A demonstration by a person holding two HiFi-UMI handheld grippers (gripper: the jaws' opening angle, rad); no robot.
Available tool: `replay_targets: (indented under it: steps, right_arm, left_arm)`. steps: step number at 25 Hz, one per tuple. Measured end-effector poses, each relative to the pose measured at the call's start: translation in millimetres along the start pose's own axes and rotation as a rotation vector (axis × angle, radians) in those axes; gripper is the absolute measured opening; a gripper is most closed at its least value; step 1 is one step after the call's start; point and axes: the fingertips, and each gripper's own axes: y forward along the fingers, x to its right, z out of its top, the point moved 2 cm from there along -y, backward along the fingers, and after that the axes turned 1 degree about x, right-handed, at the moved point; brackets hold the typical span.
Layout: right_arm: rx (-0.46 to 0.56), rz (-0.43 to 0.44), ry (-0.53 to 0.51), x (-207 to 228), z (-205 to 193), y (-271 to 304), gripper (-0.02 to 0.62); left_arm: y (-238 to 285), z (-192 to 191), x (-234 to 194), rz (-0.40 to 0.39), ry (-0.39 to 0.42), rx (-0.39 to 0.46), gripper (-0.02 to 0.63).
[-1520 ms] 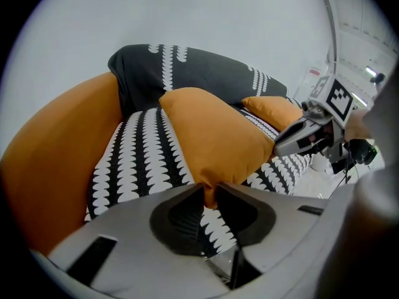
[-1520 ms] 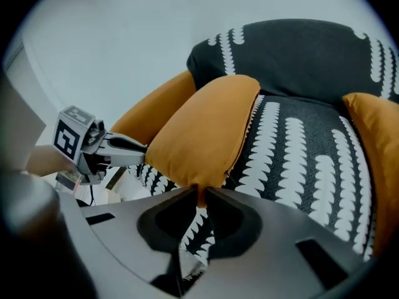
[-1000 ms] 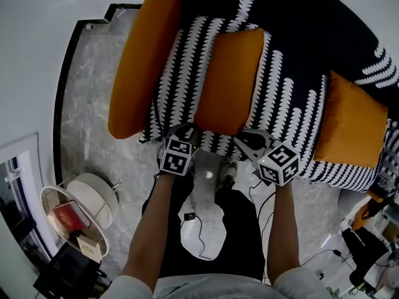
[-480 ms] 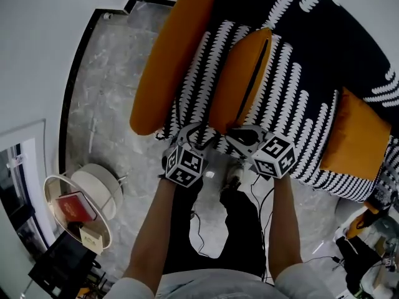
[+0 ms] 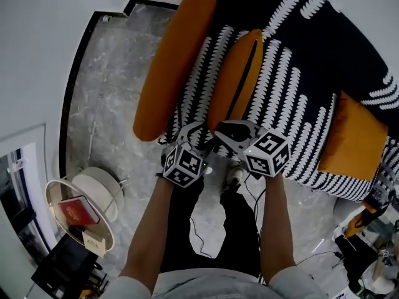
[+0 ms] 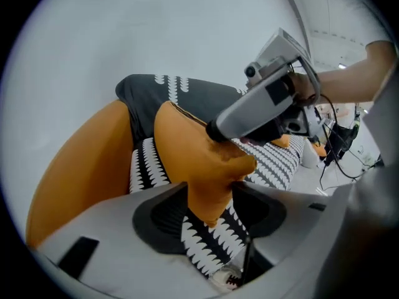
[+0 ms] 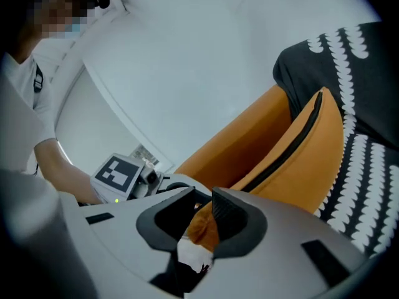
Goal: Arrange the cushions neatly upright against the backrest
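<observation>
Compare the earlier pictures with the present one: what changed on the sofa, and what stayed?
The middle cushion was tipped from flat up onto its edge. The left gripper has just opened its jaws, the cushion's corner loose between them; the right gripper, its jaws just opening slightly, pinches its edge nearby. The right-hand cushion and armrest stayed put.

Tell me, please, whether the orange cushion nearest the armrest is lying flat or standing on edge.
On edge: the orange cushion presents its narrow zipped side up to the head view.
</observation>
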Motion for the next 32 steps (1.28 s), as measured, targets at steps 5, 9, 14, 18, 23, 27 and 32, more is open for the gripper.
replay_targets:
  steps: [5, 9, 14, 18, 23, 27, 32]
  right_arm:
    - [0.089, -0.216, 0.053, 48, 24, -27, 0.064]
    - [0.05, -0.494, 0.147, 112, 5, -47, 0.134]
    - [0.077, -0.42, 0.297, 122, 9, -32, 0.227]
    - [0.102, -0.359, 0.365, 122, 13, -16, 0.227]
    - [0.101, -0.277, 0.392, 124, 18, 11, 0.179]
    - [0.089, -0.256, 0.339, 115, 34, 26, 0.118]
    - [0.142, -0.234, 0.279, 105, 54, 36, 0.095]
  left_arm:
    - [8, 0, 4, -0.037, -0.017, 0.026, 0.221]
    - [11, -10, -2, -0.031, -0.073, 0.042, 0.179]
    - [7, -12, -9, -0.017, -0.136, 0.057, 0.135]
    - [4, -12, -15, 0.001, -0.142, 0.045, 0.101]
    - [2, -20, -30, 0.038, -0.116, 0.02, 0.071]
    - [-8, -22, -42, 0.086, -0.129, 0.03, 0.066]
    - [-22, -22, -61, 0.156, -0.167, 0.064, 0.064]
